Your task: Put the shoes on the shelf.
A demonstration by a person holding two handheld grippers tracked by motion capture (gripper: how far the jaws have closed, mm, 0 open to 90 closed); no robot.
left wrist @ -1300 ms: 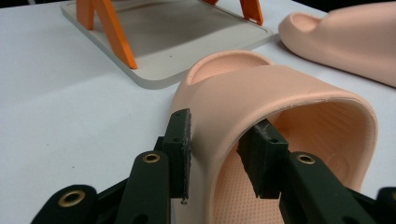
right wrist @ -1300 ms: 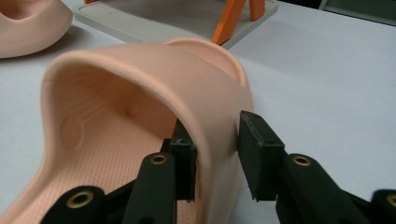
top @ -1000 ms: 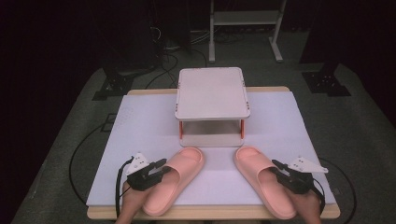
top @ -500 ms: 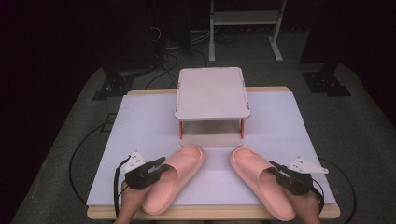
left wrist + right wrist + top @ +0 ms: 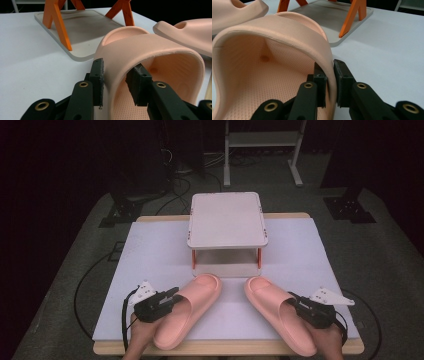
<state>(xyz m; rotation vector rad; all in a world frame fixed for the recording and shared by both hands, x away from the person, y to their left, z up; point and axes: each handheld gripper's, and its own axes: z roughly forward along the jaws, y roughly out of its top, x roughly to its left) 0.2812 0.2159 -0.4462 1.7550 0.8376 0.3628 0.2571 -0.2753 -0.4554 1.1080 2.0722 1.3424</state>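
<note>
Slides lie toe-inward on the bench before the two-tier rack (image 5: 227, 220): left gripper (image 5: 172, 298) pinches the left pink slide (image 5: 187, 316) by its strap, right gripper (image 5: 296, 302) has just clamped the right pink slide (image 5: 280, 317) likewise.

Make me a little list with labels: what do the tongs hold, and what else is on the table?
left tongs: shut on the strap wall of the left slipper
right tongs: shut on the strap wall of the right slipper
slippers: pink, toes pointing toward the rack
rack: pale shelf on orange legs, standing behind the slippers
table cover: white sheet
</note>
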